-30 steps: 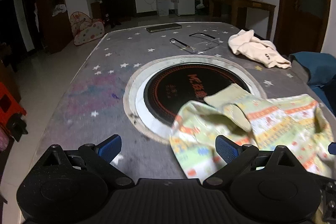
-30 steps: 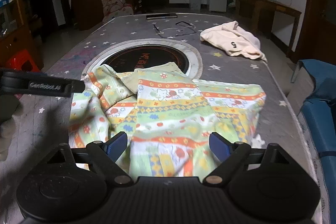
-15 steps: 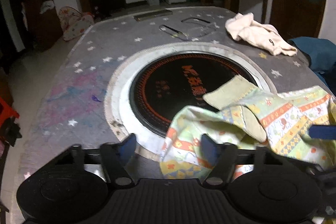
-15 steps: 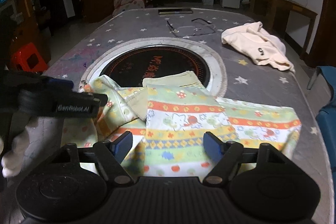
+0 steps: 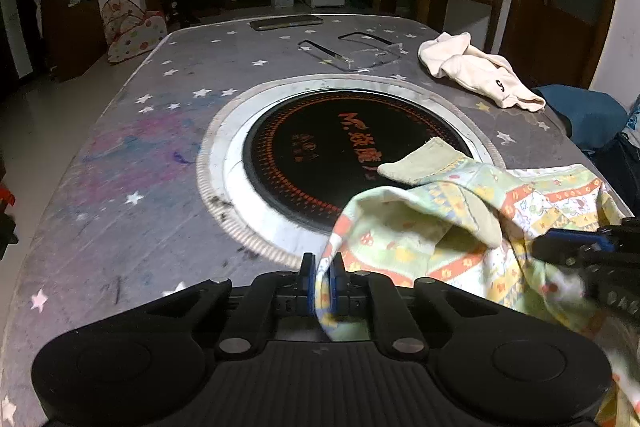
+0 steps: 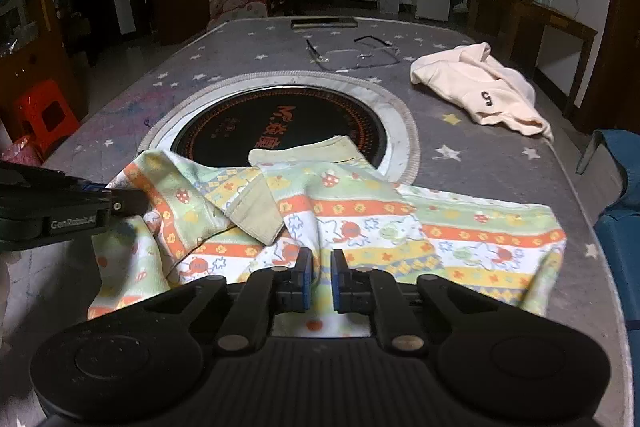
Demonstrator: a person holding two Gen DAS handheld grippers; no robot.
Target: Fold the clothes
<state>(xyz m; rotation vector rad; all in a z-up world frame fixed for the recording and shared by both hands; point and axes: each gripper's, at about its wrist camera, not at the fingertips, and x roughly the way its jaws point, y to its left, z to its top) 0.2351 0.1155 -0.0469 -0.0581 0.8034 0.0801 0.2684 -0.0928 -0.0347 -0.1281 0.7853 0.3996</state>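
Item: child's cotton garment (image 6: 360,223), pale green with orange, yellow and white printed bands, lying rumpled along the near edge of the tabletop, its plain khaki cuff (image 6: 304,153) reaching onto the inset cooker. One sleeve is doubled over the body, so folding is at an early stage.

Left gripper (image 5: 322,283): black tongs with blue pads, closed on a pinch of the garment's hem at the near-left edge; cloth rises between the pads, likely to lift that side for a fold.

Right gripper (image 6: 319,279): pads drawn nearly together with a ridge of the garment's near edge between them; whether the cloth is truly clamped, I cannot tell. Both holds sit along the same near edge, presumably to carry it over as one line.

Support: grey star-printed table cover (image 5: 132,155), with a round black induction cooker (image 5: 320,143) in a pale ring at centre.

Also present: cream garment (image 6: 480,91) marked "5", heaped by the far-right edge, well apart; clear plastic piece (image 5: 352,51) and dark flat bar (image 5: 286,22) toward the far edge.
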